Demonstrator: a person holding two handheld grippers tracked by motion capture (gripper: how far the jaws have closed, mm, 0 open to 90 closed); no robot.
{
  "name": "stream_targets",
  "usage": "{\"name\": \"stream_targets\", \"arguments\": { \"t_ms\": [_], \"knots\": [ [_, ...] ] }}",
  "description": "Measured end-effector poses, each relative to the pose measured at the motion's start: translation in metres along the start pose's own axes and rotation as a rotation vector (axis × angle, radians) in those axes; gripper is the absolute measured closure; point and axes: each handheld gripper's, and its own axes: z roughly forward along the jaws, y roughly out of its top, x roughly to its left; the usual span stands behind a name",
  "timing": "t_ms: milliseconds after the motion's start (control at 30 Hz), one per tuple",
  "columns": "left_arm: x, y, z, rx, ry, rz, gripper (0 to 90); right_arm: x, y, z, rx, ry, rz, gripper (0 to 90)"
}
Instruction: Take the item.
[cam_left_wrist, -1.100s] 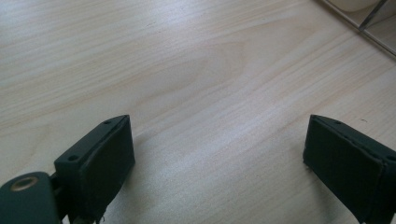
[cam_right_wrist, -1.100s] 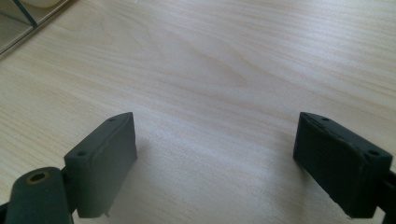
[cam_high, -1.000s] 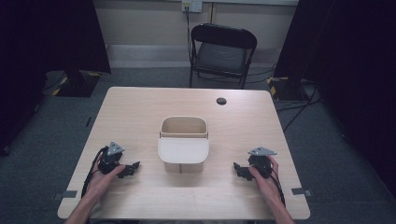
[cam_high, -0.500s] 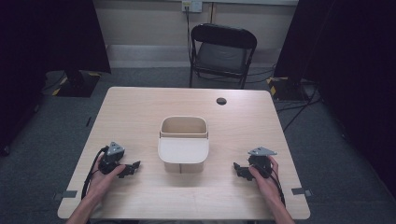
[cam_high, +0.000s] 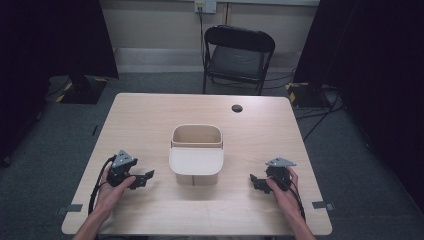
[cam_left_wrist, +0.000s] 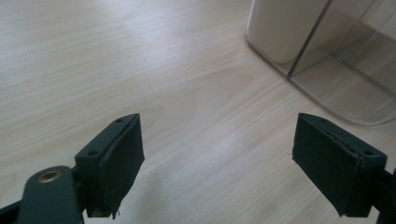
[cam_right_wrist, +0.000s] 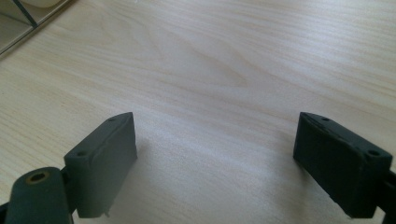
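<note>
High view: the beige bin (cam_high: 196, 155) stands mid-desk (cam_high: 150, 115), toward the near edge. The left claw (cam_high: 141, 180), jaws spread and empty, rests near the desk's near-left corner; the right claw (cam_high: 257, 182), likewise spread, near the near-right corner.

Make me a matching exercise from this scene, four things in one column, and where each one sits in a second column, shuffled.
Things:
1. left gripper
2. right gripper
3. beige bin
4. black chair

Places:
A. middle of the table
B. on the floor beyond the table's far edge
C. near edge, on the bin's left
D. near edge, on the bin's right

Pairs: 1-C, 2-D, 3-A, 4-B
</note>
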Motion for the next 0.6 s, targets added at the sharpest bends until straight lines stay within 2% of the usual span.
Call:
{"name": "stream_targets", "arguments": {
  "t_ms": [267,367,600],
  "knots": [
    [-0.007,0.007,-0.005,-0.052,-0.022,0.012,16.0,0.0,0.0,0.0,0.0,0.0,0.0,12.8],
    [-0.013,0.013,-0.008,-0.089,-0.04,0.031,16.0,0.0,0.0,0.0,0.0,0.0,0.0,12.8],
    [-0.023,0.02,-0.011,-0.126,-0.062,0.045,16.3,0.0,0.0,0.0,0.0,-0.001,0.0,12.7]
  ]
}}
